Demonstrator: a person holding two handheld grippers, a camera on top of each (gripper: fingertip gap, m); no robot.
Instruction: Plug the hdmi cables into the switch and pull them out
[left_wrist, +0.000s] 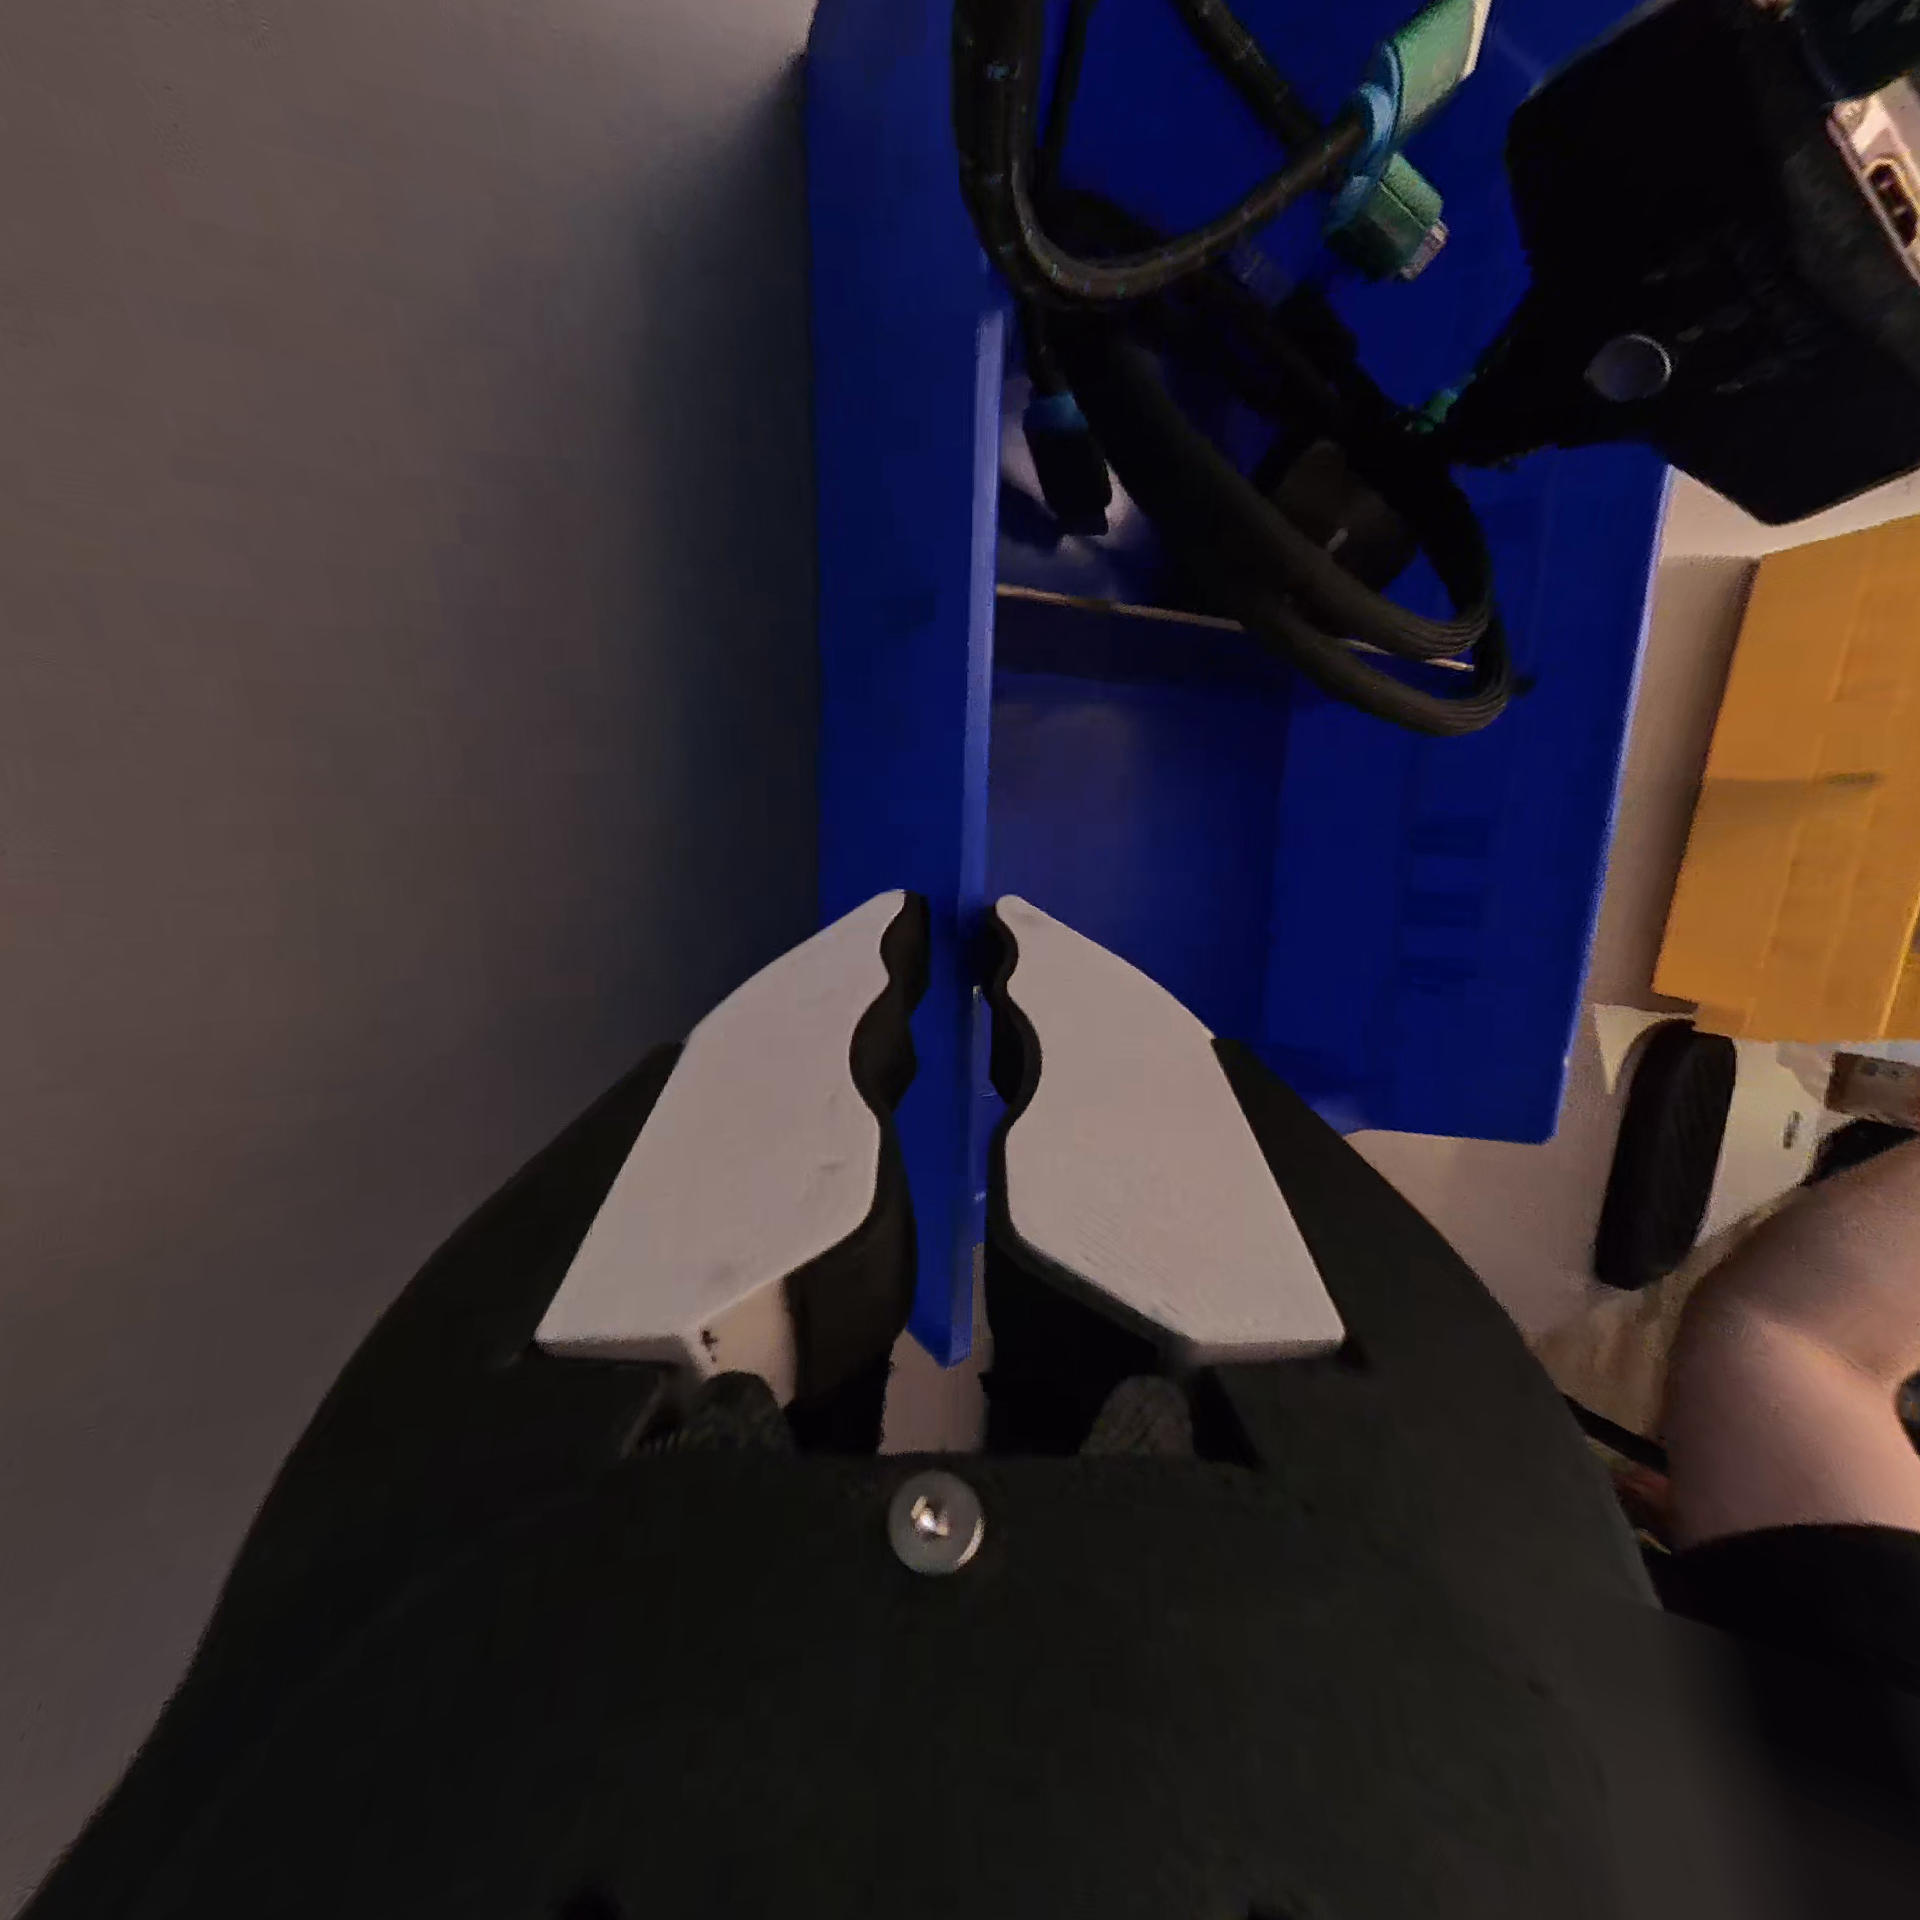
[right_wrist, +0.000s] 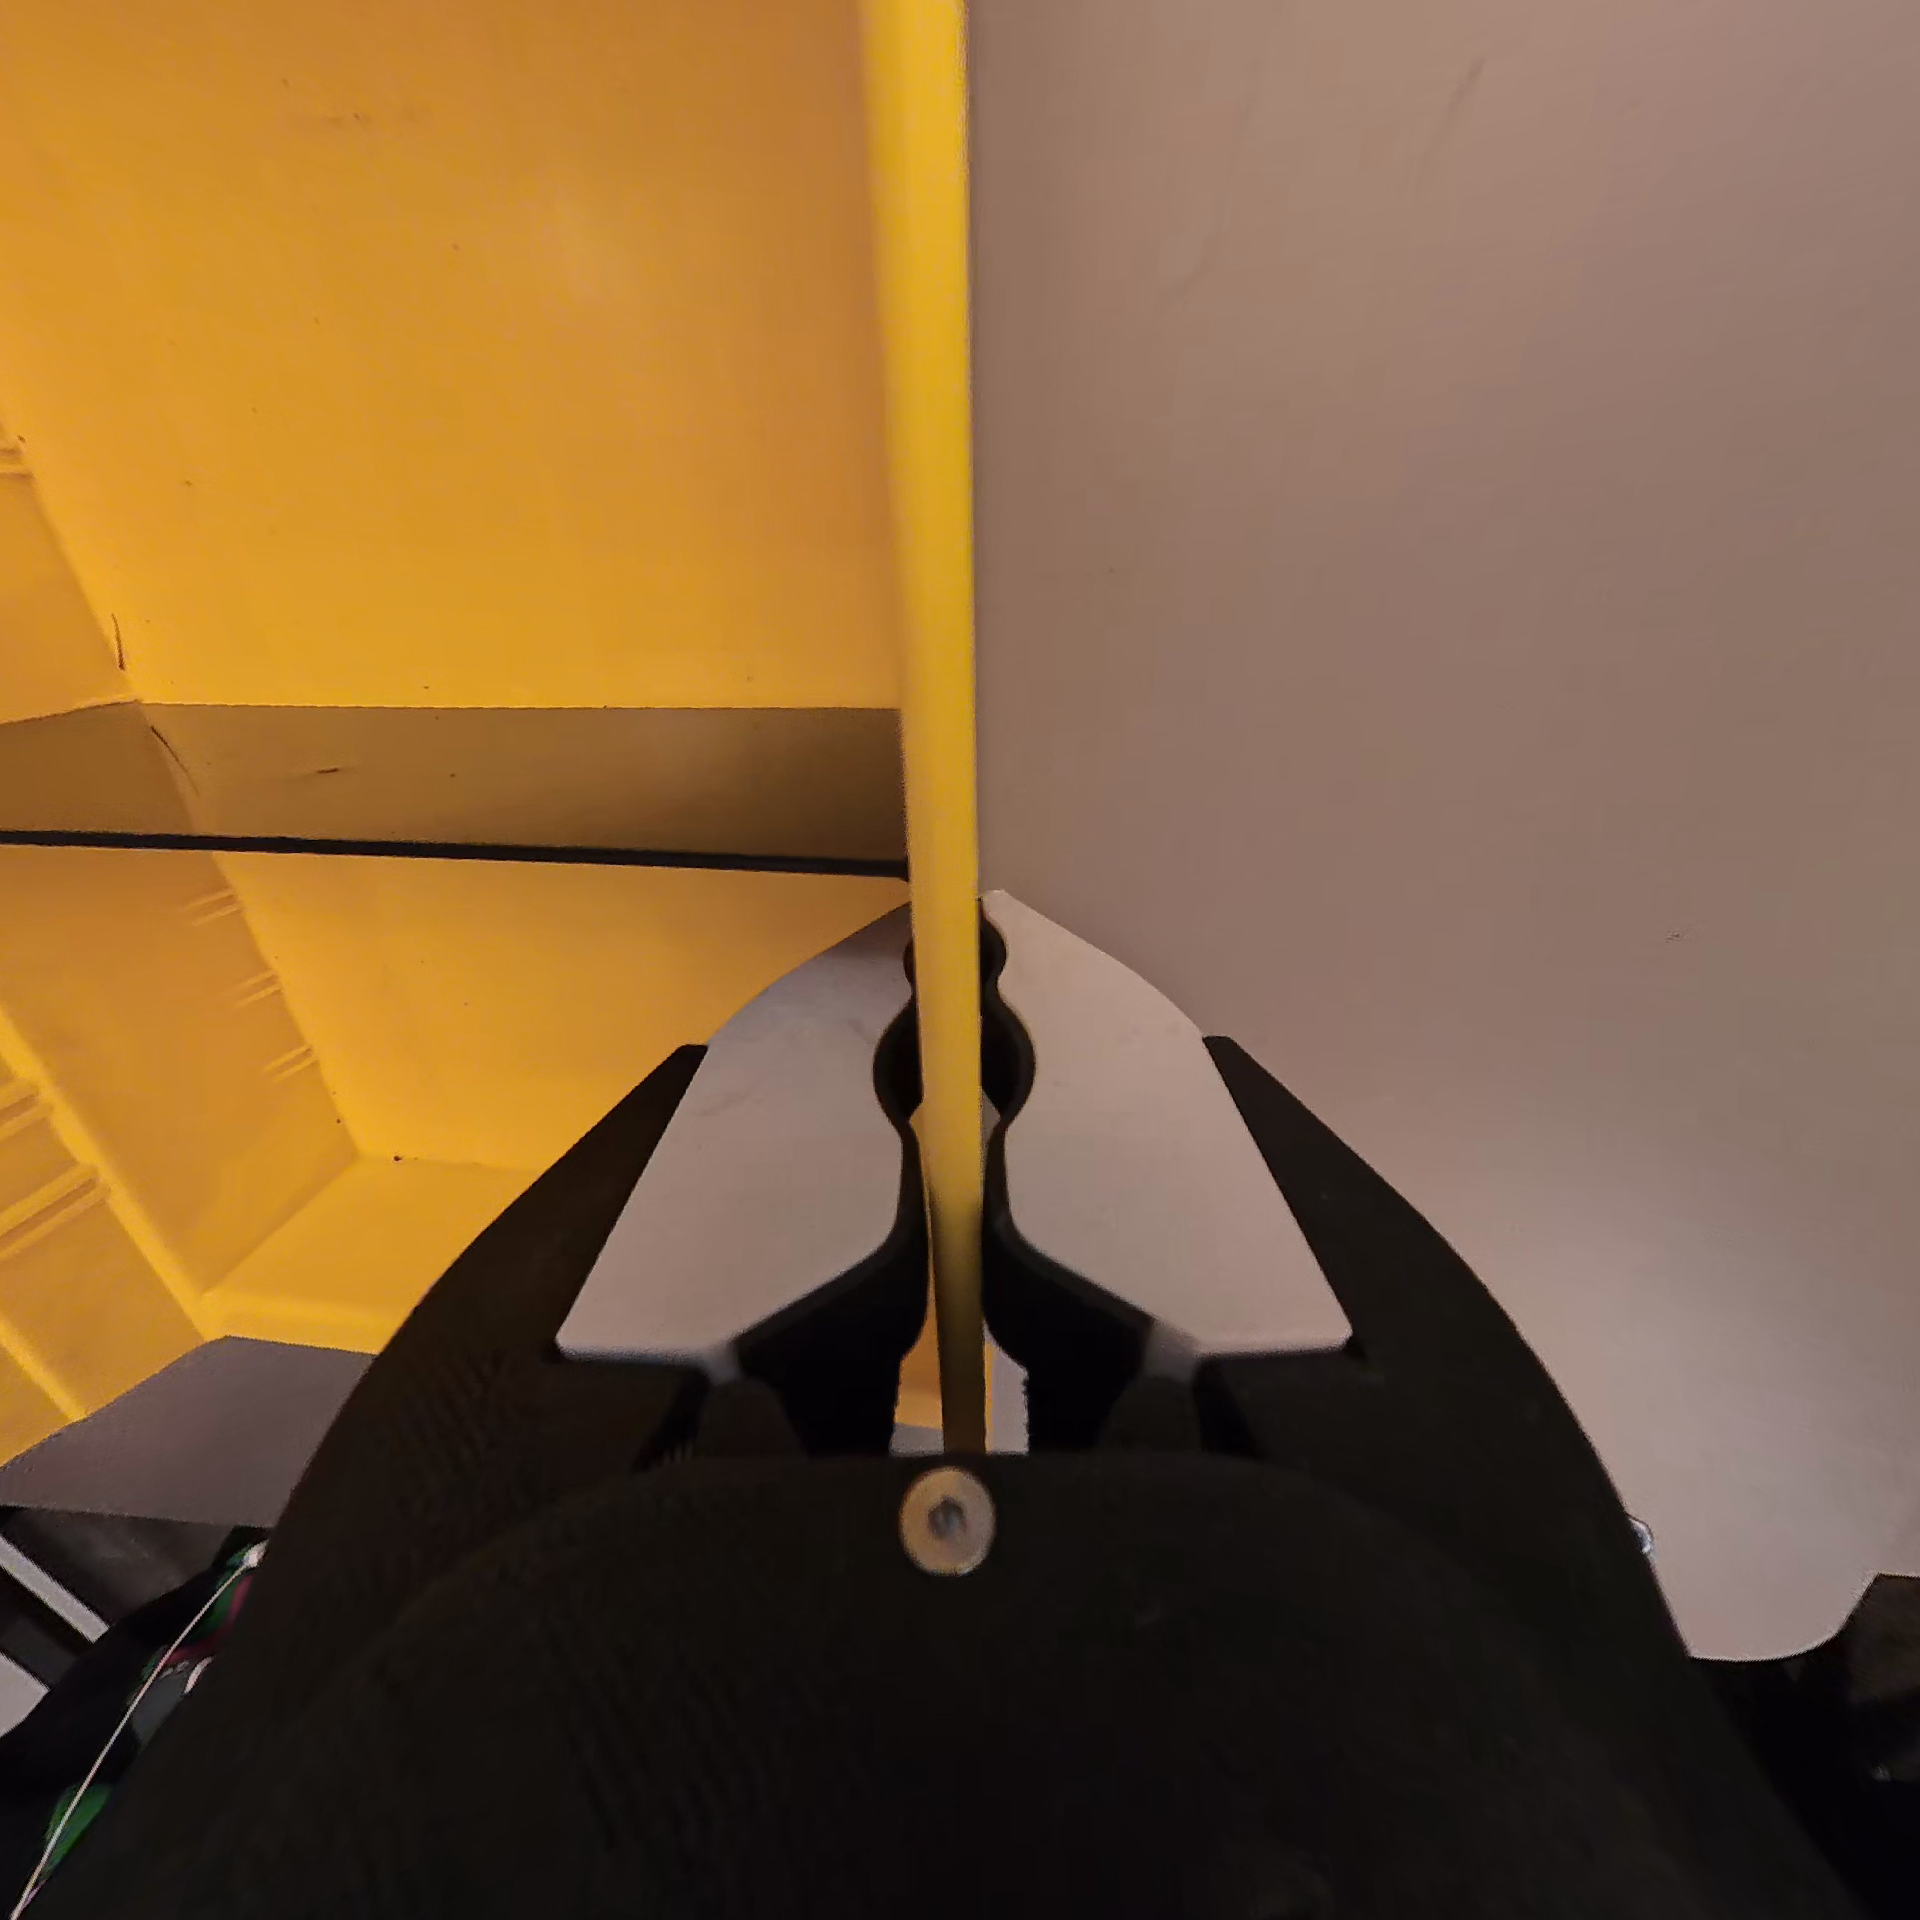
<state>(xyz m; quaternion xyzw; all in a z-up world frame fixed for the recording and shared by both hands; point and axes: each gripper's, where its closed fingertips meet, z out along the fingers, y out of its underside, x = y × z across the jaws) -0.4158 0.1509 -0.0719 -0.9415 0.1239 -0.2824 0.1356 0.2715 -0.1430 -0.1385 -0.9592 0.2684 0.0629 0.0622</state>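
Observation:
My left gripper (left_wrist: 951, 914) is shut on the side wall of a blue bin (left_wrist: 894, 623). Inside the bin lie black braided HDMI cables (left_wrist: 1132, 260) with green and blue plugs (left_wrist: 1403, 208). At the top right, a silver switch (left_wrist: 1883, 197) with an open port sits in a black holder (left_wrist: 1704, 291). My right gripper (right_wrist: 945, 914) is shut on the thin side wall of a yellow bin (right_wrist: 930, 520). The part of that bin's inside that shows holds nothing.
The yellow bin also shows in the left wrist view (left_wrist: 1818, 779), to the right of the blue bin. A person's arm (left_wrist: 1787, 1382) is at the lower right. Pale table surface lies left of the blue bin (left_wrist: 416, 727) and right of the yellow bin (right_wrist: 1455, 623).

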